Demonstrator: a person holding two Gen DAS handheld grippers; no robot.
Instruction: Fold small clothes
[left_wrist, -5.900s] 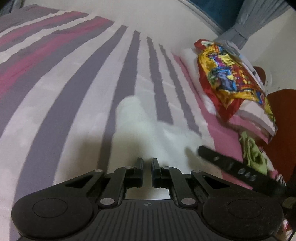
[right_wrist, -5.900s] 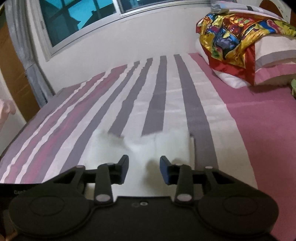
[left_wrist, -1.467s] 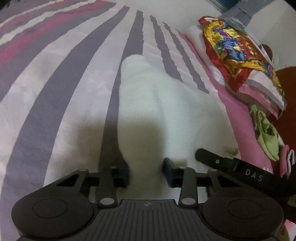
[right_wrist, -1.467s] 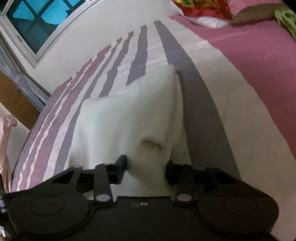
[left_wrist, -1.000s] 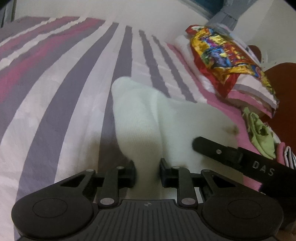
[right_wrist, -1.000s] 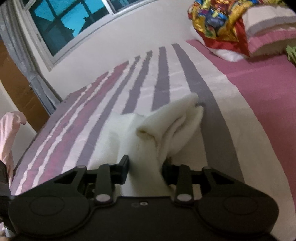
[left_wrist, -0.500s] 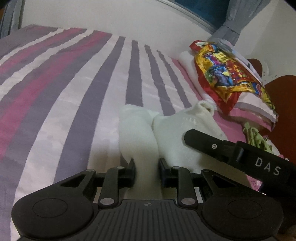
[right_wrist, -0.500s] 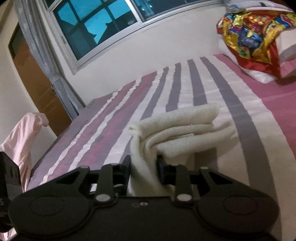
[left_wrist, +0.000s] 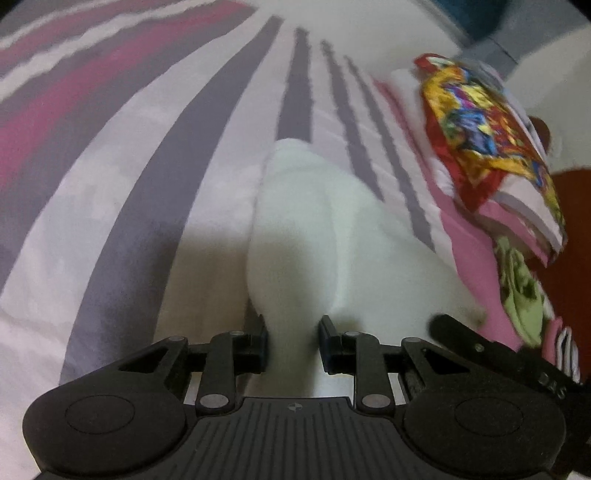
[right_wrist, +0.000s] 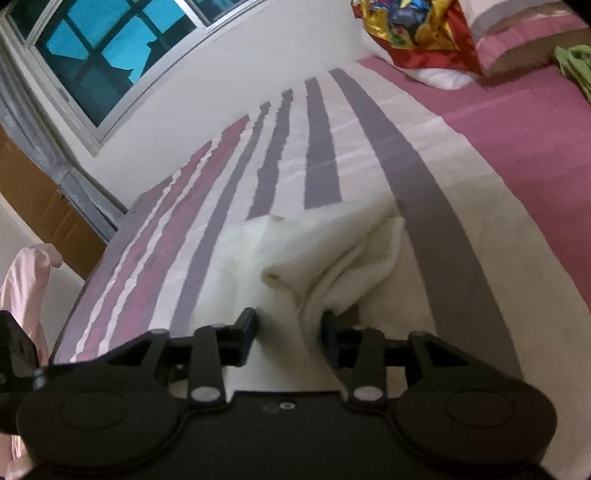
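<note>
While you are laying the fold down, the left view is showing your left gripper (left_wrist: 293, 341) pointing toward 12 o'clock, its fingers pinching the cloth (left_wrist: 314, 229) as it lies on the bed (left_wrist: 110, 184). Next, I judge, you should be pressing it flat and letting go. In the right view, your right gripper (right_wrist: 290, 332) is angling low, clamping the cloth's (right_wrist: 332, 251) bunched layers, the loose corner lying at 12 o'clock.

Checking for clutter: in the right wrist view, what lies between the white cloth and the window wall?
Only bare striped bedsheet; nothing lies on it between the white cloth and the wall.
</note>
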